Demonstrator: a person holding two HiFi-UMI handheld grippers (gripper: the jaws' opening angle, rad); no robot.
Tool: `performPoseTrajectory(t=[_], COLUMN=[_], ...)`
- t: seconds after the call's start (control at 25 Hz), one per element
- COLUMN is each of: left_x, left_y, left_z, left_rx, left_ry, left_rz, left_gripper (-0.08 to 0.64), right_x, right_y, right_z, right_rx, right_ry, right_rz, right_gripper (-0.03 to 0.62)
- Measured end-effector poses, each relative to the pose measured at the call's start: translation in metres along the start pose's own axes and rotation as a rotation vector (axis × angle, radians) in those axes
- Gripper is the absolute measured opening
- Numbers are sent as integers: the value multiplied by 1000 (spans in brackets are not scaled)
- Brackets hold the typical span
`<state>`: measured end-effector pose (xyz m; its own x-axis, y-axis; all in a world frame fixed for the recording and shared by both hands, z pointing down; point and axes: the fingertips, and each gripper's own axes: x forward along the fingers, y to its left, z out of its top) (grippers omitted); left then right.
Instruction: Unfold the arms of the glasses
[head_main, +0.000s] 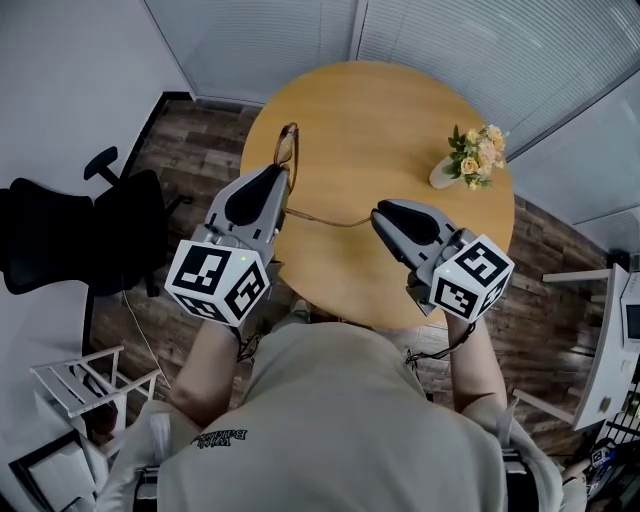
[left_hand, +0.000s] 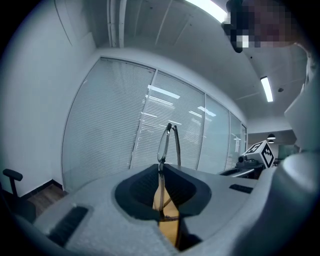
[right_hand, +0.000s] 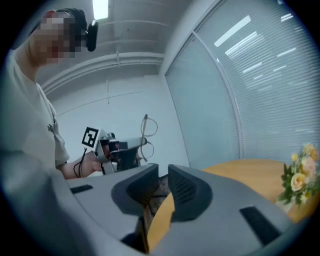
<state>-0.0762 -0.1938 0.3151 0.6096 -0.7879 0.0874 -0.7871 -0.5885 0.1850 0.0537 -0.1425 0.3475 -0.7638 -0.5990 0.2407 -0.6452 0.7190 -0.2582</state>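
Round and wooden, the table (head_main: 390, 100) fills the middle of the head view, with pale blinds (head_main: 450, 40) behind it at twelve o'clock.

We hold the left gripper (head_main: 279, 178) level over the table's ten o'clock edge. In the left gripper view its jaws (left_hand: 161, 172) are closed on the frame of the glasses (left_hand: 167, 145). The glasses stand upright out of the tip, edge-on to that camera. From the head they (head_main: 287, 145) sit just beyond the tip, toward twelve o'clock.

One thin arm (head_main: 325, 219) is swung out from the frame. It runs toward three o'clock, across to the tip of the right gripper (head_main: 379, 212). In the right gripper view that gripper's jaws (right_hand: 163, 175) stand a narrow slit apart, and the floor shows through the slit. We cannot tell whether the arm's end touches the pads. The same view shows the glasses (right_hand: 146, 135) at ten o'clock, upright above the left gripper.

Further out, a small bunch of flowers (head_main: 477, 155) stands near the table's two o'clock rim. A black chair (head_main: 70, 240) sits on the dark wood floor (head_main: 195, 140) at nine o'clock.
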Motion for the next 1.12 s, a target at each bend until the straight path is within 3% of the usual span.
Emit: performPoseTrajectory(t=[0.16,0.36,0.68,1.12], left_x=[0,3,4,6], left_y=[-4,-19,-37,-48], left_z=[-1,2,3,-2], left_rx=[10,13,20,19], left_ry=[3,-3,-2,11], left_rz=[-10,-27,-69,-103], left_gripper=[46,46,46,46], right_x=[-8,4,36,51], right_y=[13,32,54,61], right_z=[49,77,69,51], right_rx=[-103,-193,-162,-178], right_ry=[-121,-127,-55,21], right_rz=[17,97,289,318], right_gripper=[64,64,64,64])
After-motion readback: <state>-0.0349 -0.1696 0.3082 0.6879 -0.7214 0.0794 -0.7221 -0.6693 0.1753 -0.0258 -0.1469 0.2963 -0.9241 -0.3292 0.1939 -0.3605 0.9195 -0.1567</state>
